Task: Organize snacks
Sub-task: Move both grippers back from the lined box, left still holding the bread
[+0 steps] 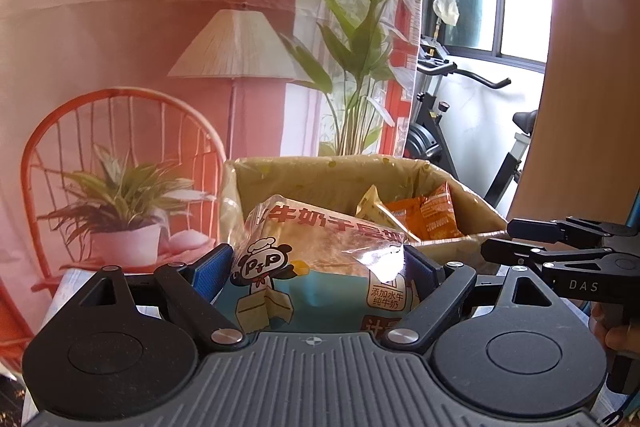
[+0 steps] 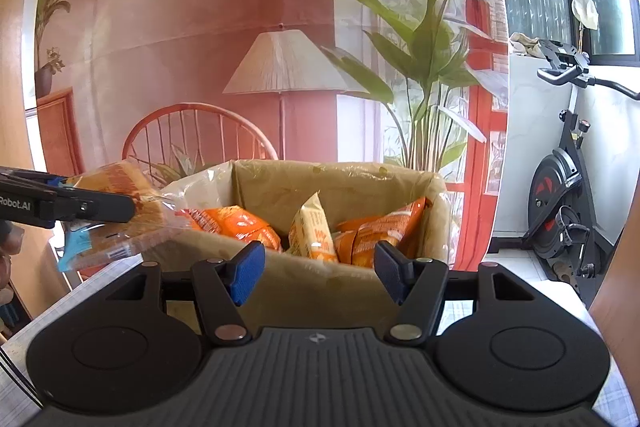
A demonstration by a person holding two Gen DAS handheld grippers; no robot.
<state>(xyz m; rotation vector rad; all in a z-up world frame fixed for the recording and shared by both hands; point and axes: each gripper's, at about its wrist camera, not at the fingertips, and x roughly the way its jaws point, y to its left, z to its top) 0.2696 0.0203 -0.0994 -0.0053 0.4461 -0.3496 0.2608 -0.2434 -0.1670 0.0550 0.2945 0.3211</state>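
Observation:
My left gripper is shut on a clear bread bag printed with a panda chef, its blue pads pressing both sides. The bag hangs just before a cardboard box lined with plastic. Inside lie orange snack packets and a pale yellow packet. My right gripper stands open and empty, close to the front wall of the box, facing the orange packets and the yellow packet. From there the bread bag shows at the left, by the box's left corner. The right gripper shows at the right of the left view.
A printed backdrop with a lamp, a chair and plants hangs behind the box. An exercise bike stands at the right by a window. The box sits on a table with a light checked cloth.

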